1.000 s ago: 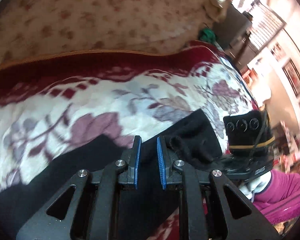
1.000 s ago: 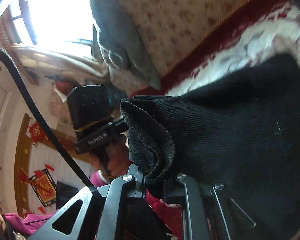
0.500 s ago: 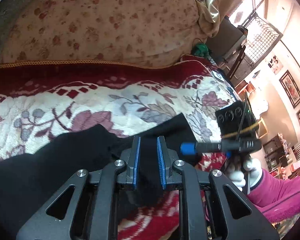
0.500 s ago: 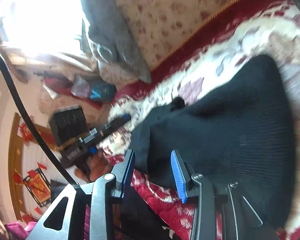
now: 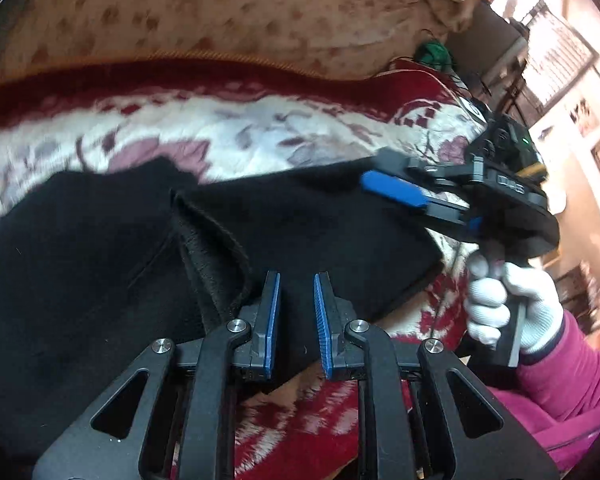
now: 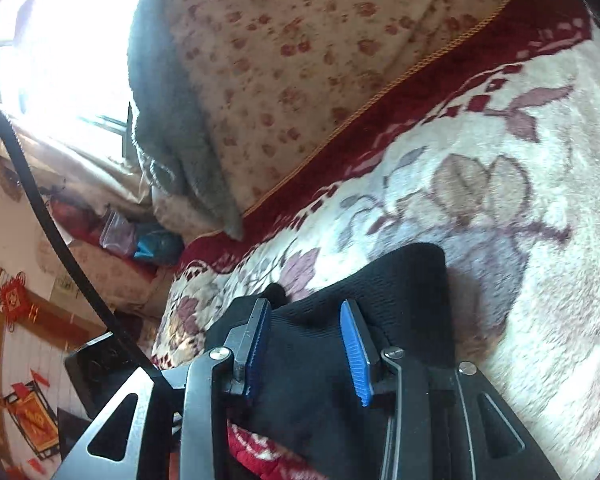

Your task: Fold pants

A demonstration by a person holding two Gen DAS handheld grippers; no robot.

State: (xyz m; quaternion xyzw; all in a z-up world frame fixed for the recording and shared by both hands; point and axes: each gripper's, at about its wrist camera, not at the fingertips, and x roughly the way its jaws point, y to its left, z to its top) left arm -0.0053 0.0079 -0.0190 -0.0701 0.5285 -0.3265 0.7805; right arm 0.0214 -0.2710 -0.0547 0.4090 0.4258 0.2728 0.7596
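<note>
Black knit pants (image 5: 300,220) lie folded on a flowered blanket (image 5: 220,128), one layer doubled over another with a seam ridge on the left. My left gripper (image 5: 297,292) sits at the near edge of the fold, its blue pads a narrow gap apart with black cloth between them. A white-gloved hand (image 5: 512,304) holds my right gripper (image 5: 384,176) over the pants' right end. In the right wrist view the right gripper (image 6: 304,320) hovers over the pants (image 6: 380,288). Its jaws are closing a little, with the cloth below them and not pinched.
A beige flowered cushion (image 5: 220,12) backs the blanket (image 6: 500,200), with a grey throw (image 6: 168,120) beside it by the bright window. The blanket's red border drops off at the near edge. A pink sleeve (image 5: 572,376) is at the right.
The right gripper has let go of the pants' hem and opened, and the hem now lies on the blanket. The left gripper has moved over the fold, and its gap stays the same.
</note>
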